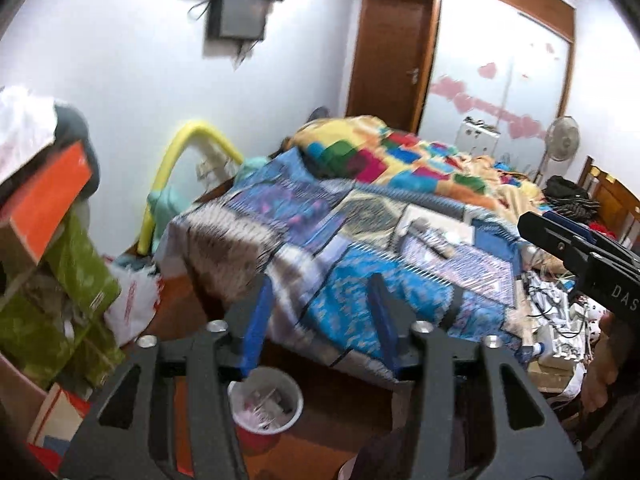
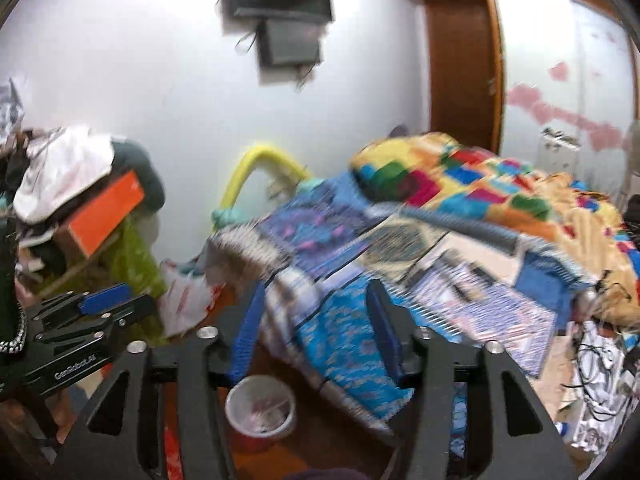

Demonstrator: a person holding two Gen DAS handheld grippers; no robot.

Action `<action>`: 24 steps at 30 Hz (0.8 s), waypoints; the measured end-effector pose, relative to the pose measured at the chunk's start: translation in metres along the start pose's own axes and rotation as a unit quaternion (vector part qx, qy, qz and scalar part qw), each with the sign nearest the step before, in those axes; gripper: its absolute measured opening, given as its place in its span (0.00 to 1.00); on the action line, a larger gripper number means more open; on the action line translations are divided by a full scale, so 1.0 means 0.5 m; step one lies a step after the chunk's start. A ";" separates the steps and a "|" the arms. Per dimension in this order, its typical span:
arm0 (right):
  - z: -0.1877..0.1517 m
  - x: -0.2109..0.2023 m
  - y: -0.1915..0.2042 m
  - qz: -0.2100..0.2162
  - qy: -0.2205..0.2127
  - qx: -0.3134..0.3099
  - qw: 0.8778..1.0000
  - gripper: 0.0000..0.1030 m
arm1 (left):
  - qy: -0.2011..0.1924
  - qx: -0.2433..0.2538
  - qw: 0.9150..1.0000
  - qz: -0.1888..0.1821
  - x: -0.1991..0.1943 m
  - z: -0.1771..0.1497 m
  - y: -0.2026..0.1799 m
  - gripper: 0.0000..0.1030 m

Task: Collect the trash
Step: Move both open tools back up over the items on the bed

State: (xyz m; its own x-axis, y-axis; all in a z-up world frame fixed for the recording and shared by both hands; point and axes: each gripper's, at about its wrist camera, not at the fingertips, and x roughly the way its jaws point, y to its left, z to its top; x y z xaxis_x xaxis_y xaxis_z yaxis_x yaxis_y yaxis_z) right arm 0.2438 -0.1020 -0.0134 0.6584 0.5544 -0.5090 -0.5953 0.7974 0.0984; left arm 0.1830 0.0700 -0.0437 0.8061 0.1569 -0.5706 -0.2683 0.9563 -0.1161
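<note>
Both tongs, left tongs [image 1: 320, 320] and right tongs [image 2: 316, 324], wide open, empty. Red cup [image 1: 265, 408] of trash on floor [image 1: 340, 432] beside bed [image 1: 360, 240] corner. Risk: blurred approach, finger clips rim, tips cup.

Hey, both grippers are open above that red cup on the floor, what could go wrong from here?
1. The cup already holds scraps; a clumsy grab may tip it and spill them.
2. The bedspread hangs close beside the cup, so the left gripper or right gripper might snag it.
3. Both views are blurred, so aim may be off.
</note>
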 end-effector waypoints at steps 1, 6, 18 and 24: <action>0.003 -0.015 -0.015 -0.008 -0.012 0.004 1.000 0.56 | -0.007 0.005 1.000 -0.005 -0.005 0.008 -0.021 0.56; 0.012 -0.057 -0.076 -0.035 -0.036 0.022 0.998 0.56 | -0.029 0.028 0.999 -0.028 -0.010 0.037 -0.109 0.72; -0.010 -0.095 -0.227 -0.093 -0.037 0.046 0.994 0.56 | -0.034 0.054 0.995 -0.080 0.078 0.082 -0.253 0.97; -0.018 -0.085 -0.307 -0.147 -0.043 0.055 0.987 0.78 | 0.007 0.038 0.995 -0.095 0.181 0.096 -0.298 0.97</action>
State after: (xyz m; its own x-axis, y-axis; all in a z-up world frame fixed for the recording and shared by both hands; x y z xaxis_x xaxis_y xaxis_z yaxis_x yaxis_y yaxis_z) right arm 0.3029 -0.2502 -0.0145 0.8340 0.3101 -0.4564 -0.3224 0.9451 0.0529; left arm 0.3214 -0.0467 -0.0393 0.8312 -0.0312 -0.5550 -0.0703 0.9845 -0.1606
